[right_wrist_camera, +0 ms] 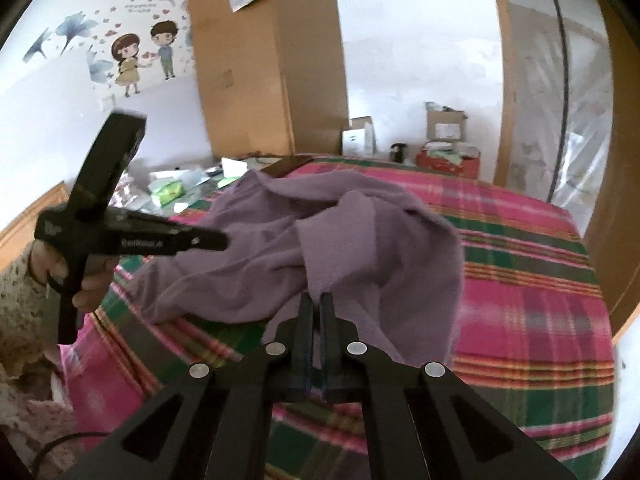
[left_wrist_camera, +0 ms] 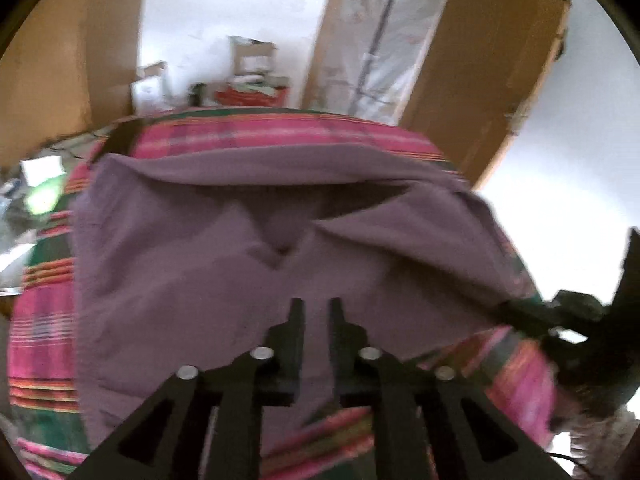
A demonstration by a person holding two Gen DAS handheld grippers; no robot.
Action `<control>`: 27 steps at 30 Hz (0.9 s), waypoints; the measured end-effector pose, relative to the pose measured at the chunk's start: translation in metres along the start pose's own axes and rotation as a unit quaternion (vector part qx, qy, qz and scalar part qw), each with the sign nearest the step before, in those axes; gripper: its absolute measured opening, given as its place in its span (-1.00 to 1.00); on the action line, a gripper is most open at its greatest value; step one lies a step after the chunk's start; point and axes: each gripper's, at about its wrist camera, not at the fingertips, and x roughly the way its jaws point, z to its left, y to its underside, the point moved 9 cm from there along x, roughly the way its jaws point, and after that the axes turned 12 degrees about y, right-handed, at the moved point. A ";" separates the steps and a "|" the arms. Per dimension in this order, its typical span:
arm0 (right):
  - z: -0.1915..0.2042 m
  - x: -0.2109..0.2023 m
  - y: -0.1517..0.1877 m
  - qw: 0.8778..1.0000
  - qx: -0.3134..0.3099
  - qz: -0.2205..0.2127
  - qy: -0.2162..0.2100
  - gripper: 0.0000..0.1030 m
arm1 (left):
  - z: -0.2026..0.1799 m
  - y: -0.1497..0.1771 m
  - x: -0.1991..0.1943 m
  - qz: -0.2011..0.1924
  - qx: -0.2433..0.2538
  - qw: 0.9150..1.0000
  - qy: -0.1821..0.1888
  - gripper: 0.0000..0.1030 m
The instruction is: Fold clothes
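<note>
In the left wrist view, the left gripper point(left_wrist_camera: 317, 308) hangs over the purple garment point(left_wrist_camera: 208, 264), its jaws a little apart with nothing between them; the cloth lies below, unpinched. The garment spreads across the plaid bedspread point(left_wrist_camera: 40, 320), from about nine o'clock to three o'clock of the picture, with a loose fold sagging open near the middle. At four o'clock the right gripper point(left_wrist_camera: 516, 312) has a corner of the cloth drawn taut toward it.

In the right wrist view, at nine o'clock, a hand point(right_wrist_camera: 86, 280) holds the left gripper point(right_wrist_camera: 216, 242) clear above the cloth. At the centre the garment point(right_wrist_camera: 360, 240) rises in a rumpled heap on the bedspread point(right_wrist_camera: 520, 300). At six o'clock the right gripper point(right_wrist_camera: 318, 304) is clamped together on a thin edge of purple fabric.

The risk lies in the one-sided hold. With only the right side pinched, a further pull would likely drag the garment askew and bunch the heap instead of laying a clean fold. The clamped edge is thin, so it may slip out under tension. The left jaws, if they close where they hover, could catch two layers at once.
</note>
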 end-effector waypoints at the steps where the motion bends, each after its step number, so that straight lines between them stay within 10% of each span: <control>1: 0.004 0.001 0.002 1.000 0.002 0.002 -0.005 -0.94 | -0.005 0.001 0.003 0.005 -0.005 1.000 0.016 -0.39; 10: 0.018 0.010 0.022 0.999 0.018 0.022 -0.020 -0.94 | -0.033 0.007 0.042 0.063 -0.114 0.979 0.159 -0.20; 27: 0.013 0.018 0.041 0.999 0.003 0.040 0.005 -0.95 | -0.048 0.013 0.057 0.081 -0.135 0.976 0.154 -0.16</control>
